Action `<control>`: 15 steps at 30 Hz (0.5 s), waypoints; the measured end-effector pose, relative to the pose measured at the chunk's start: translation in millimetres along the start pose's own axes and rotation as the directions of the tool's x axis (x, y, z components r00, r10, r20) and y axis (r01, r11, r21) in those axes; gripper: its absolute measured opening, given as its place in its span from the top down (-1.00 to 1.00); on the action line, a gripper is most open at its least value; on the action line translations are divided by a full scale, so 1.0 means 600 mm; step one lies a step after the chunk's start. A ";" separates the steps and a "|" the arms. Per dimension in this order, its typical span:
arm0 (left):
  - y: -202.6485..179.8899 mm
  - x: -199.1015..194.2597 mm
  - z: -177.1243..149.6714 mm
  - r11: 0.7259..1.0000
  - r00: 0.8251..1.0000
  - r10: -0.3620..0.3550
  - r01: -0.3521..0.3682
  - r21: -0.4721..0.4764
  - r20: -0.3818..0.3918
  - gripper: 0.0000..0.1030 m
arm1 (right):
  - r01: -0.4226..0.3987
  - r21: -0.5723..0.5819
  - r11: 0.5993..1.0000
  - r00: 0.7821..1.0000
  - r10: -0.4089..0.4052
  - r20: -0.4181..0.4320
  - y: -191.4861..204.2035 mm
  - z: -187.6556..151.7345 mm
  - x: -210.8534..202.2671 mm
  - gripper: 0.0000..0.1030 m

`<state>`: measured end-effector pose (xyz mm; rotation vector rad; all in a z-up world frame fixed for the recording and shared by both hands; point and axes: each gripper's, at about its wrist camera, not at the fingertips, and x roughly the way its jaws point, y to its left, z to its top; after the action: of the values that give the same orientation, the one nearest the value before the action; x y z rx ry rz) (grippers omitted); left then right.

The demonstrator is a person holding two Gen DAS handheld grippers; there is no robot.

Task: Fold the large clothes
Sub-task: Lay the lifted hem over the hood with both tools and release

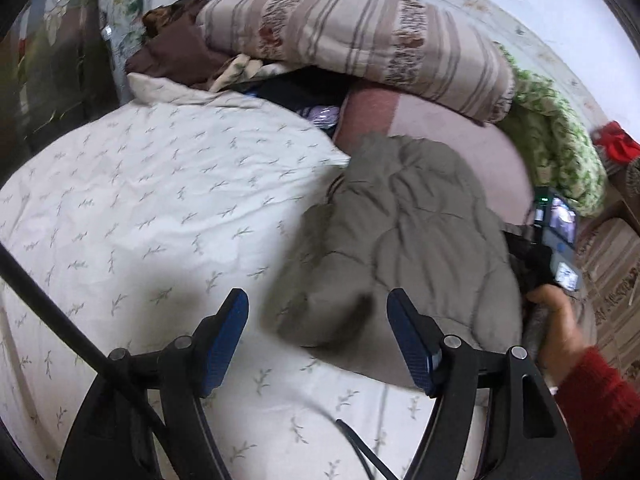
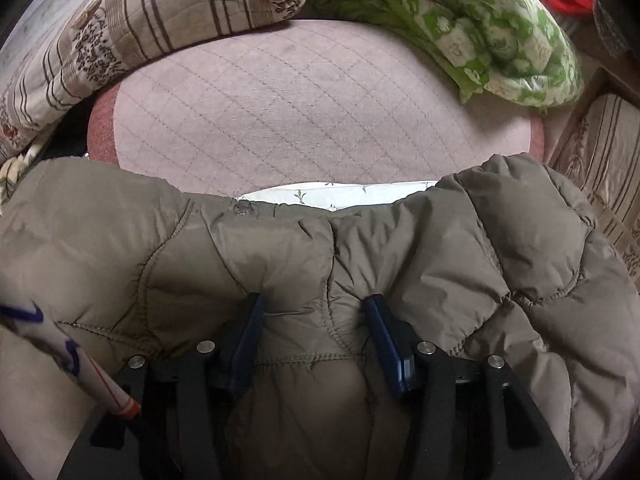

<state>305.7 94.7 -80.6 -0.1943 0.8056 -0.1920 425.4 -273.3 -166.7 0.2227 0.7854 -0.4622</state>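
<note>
From the left wrist view, I see my left hand-held gripper [image 1: 318, 324] hanging over the bed [image 1: 120, 208], its jaws apart with nothing between them. The olive quilted jacket [image 1: 400, 240] lies bunched on the leaf-print sheet just ahead and to the right of this gripper, its near hem under the right fingertip. Its long axis runs away from me, up toward the striped folded quilt [image 1: 360, 40] at the head of the bed. Right of the jacket, a hand [image 1: 556, 320] in a red knit sleeve [image 1: 600, 400] holds the other device. I judge that hand to be the nearer one, since it sits against the jacket's right edge while my left gripper has only its right finger over the hem.

From the right wrist view, my right hand-held gripper [image 2: 314, 304] is buried in the jacket [image 2: 400, 248]: a padded fold stands between the blue fingers [image 2: 250, 332], and the pads press into it on both sides, so I read it as clamped on the jacket. The collar edge runs crosswise beyond the fingertips, with the pink quilted mat [image 2: 304, 100] past it and the green floral quilt [image 2: 480, 28] further right of the mat.

I can read no brand or label. Blue marks on a white tube [image 2: 60, 344] left of the jacket are illegible.
</note>
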 end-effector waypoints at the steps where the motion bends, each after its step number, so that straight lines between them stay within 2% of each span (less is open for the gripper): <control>1: 0.003 0.003 -0.003 1.000 1.000 0.017 -0.017 -0.002 -0.006 -0.38 | 0.012 -0.017 1.000 1.000 -0.012 -0.011 0.003 0.002 -0.002 -0.10; 3: 0.009 0.004 -0.010 0.999 0.999 0.037 -0.037 0.002 -0.019 -0.38 | 0.075 -0.101 0.992 0.995 -0.081 -0.055 0.023 0.015 -0.018 -0.11; 4: 0.010 0.000 -0.012 0.999 0.999 0.043 -0.043 0.004 -0.016 -0.38 | 0.102 -0.144 0.984 0.993 -0.110 -0.046 0.036 0.027 -0.041 -0.11; 6: 0.012 -0.013 -0.012 0.998 0.998 0.063 -0.063 0.014 0.006 -0.38 | 0.052 -0.149 0.987 0.998 -0.048 0.033 0.054 0.039 -0.114 -0.12; 7: 0.012 -0.018 -0.010 0.998 0.998 0.067 -0.067 0.016 0.016 -0.38 | 0.021 -0.142 0.990 0.999 -0.015 0.043 0.059 0.040 -0.135 -0.14; 9: 0.015 -0.028 -0.010 0.997 0.997 0.073 -0.074 0.018 0.035 -0.38 | -0.108 -0.120 0.987 0.994 0.111 0.016 0.087 0.038 -0.176 -0.22; 10: 0.018 -0.031 -0.010 0.997 0.997 0.072 -0.073 0.016 0.038 -0.38 | -0.160 -0.111 0.981 0.987 0.160 -0.014 0.104 0.033 -0.181 -0.22; 12: 0.024 -0.031 -0.011 0.998 0.998 0.062 -0.062 0.007 0.029 -0.38 | -0.210 -0.108 0.972 0.977 0.204 -0.061 0.141 0.017 -0.171 -0.22; 13: 0.028 -0.031 -0.011 0.999 0.998 0.054 -0.054 0.001 0.025 -0.38 | -0.207 -0.114 0.972 0.977 0.199 -0.073 0.156 0.011 -0.159 -0.22; 15: 0.033 -0.027 -0.007 0.999 0.999 0.043 -0.043 -0.009 0.017 -0.38 | -0.145 -0.152 0.978 0.986 0.130 -0.105 0.201 -0.012 -0.107 -0.36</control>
<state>293.4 117.2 -76.8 -0.1867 0.7926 -0.1463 439.2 -144.4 -122.8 0.1499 0.8896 -0.2578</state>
